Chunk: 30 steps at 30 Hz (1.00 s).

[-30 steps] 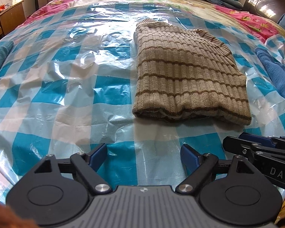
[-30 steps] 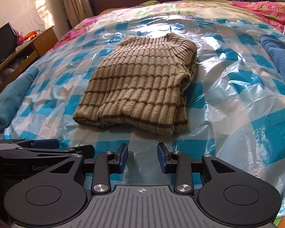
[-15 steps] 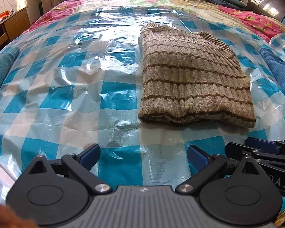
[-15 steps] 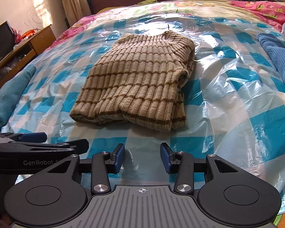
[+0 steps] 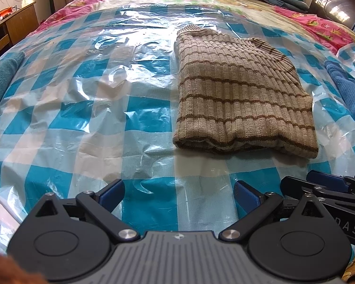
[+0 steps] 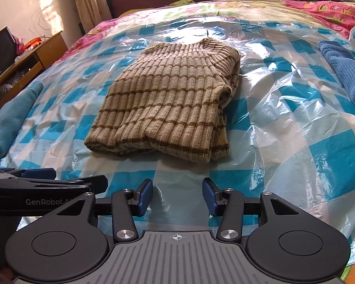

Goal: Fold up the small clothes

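A beige ribbed sweater with brown stripes [image 5: 239,94] lies folded into a rectangle on the blue-and-white checked plastic sheet [image 5: 82,118] that covers the bed. It also shows in the right wrist view [image 6: 170,99]. My left gripper [image 5: 178,195] is open and empty, low over the sheet, a short way in front of the sweater's near edge and to its left. My right gripper [image 6: 177,197] is open and empty, just in front of the sweater's near edge. Each gripper shows at the edge of the other's view.
A blue knit garment [image 6: 345,71] lies at the right of the sheet, and a teal cloth [image 6: 9,120] at the left. A wooden desk [image 6: 35,54] stands beside the bed on the left. The pink floral bedspread [image 5: 319,26] shows beyond the sheet.
Both grippers have drawn back a little from the sweater and their jaws have opened wider. The sweater has not moved.
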Tool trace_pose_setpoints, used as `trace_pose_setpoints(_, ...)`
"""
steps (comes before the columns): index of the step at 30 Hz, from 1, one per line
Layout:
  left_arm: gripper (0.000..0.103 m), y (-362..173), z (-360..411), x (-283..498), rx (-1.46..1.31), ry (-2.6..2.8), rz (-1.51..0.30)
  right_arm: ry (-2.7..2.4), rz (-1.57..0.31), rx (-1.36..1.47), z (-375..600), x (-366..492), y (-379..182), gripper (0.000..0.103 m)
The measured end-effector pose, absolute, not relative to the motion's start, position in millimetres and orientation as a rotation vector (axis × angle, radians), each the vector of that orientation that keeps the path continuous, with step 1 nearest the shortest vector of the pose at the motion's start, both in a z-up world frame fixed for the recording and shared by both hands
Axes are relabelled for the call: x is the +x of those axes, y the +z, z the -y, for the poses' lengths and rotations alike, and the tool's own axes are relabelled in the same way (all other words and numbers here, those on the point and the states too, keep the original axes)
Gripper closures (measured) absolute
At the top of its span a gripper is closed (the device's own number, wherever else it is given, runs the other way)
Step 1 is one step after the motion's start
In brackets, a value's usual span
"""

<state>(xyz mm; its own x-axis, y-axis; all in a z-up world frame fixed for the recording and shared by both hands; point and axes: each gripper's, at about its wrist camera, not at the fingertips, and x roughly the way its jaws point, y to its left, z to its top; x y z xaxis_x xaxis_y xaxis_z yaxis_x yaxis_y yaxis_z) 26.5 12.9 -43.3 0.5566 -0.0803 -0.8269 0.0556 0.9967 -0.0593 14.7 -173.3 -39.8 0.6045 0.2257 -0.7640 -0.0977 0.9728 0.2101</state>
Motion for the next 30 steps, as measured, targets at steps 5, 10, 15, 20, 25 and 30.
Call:
trace_pose_setpoints(5, 0.000, -43.3, -12.9, 26.0, -0.030, -0.080, -0.980, 0.183, -0.903, 0.148, 172.6, 14.0, -39.6, 0.056)
trace_pose_setpoints(10, 0.000, -43.6, -12.7, 25.9, -0.032, -0.082, -0.980, 0.177, -0.900, 0.145, 172.9, 13.0, -39.0, 0.056)
trace_pose_setpoints(15, 0.000, -42.9, -11.7, 24.7, -0.026, -0.079, -0.976, 0.173, -0.900, 0.139, 172.6, 12.0, -38.6, 0.056)
trace_pose_setpoints(20, 0.000, -40.9, -11.0, 23.2, -0.015, -0.077, -0.963, 0.173, -0.897, 0.142, 172.1, 12.4, -38.1, 0.056)
trace_pose_setpoints(25, 0.000, -39.2, -11.1, 22.5, -0.009, -0.078, -0.953, 0.174, -0.895, 0.144, 172.6, 12.3, -37.7, 0.056)
trace_pose_setpoints(30, 0.000, -40.1, -12.1, 23.7, -0.012, -0.080, -0.962, 0.173, -0.897, 0.144, 172.8, 12.2, -37.9, 0.056)
